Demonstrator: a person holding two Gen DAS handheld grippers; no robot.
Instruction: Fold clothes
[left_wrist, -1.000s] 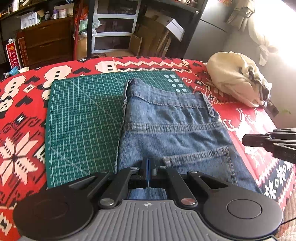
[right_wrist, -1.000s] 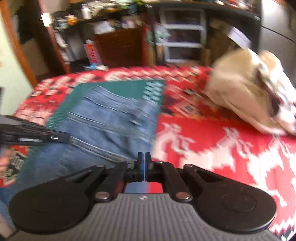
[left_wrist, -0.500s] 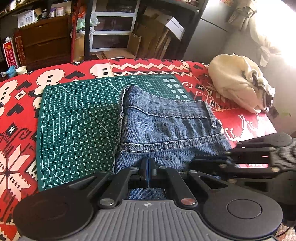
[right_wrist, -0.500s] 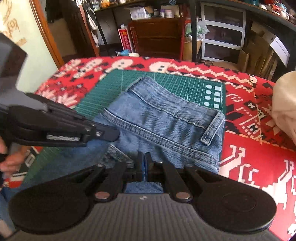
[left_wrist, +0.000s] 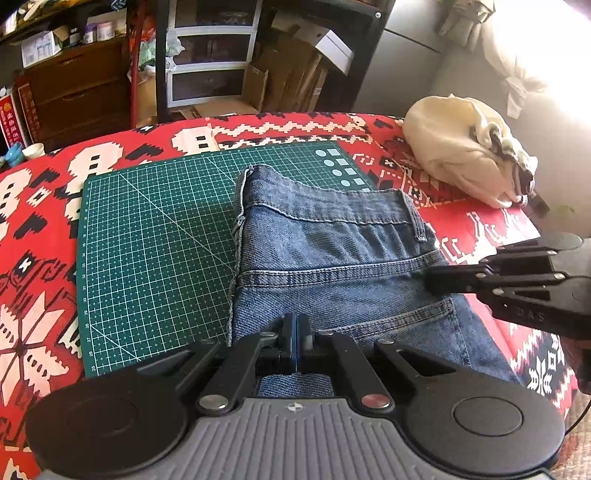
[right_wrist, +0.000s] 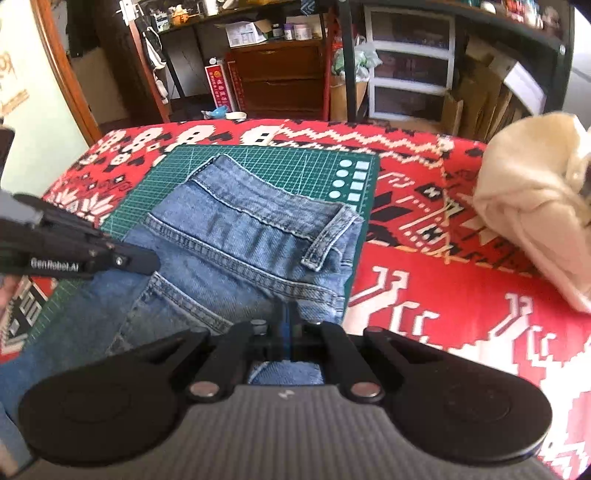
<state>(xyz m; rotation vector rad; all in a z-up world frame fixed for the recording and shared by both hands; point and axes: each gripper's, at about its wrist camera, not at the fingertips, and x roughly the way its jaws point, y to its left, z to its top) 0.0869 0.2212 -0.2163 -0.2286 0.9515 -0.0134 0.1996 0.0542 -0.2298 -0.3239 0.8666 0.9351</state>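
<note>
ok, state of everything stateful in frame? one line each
jeans: folded, lying flat, partly on the mat, waistband away from the cameras
left gripper: shut, over the near denim; a pinch cannot be told
right gripper: shut, at the jeans' right edge; a pinch cannot be told
cutting mat: flat on the blanket
cream cloth bundle: bunched up, unfolded
</note>
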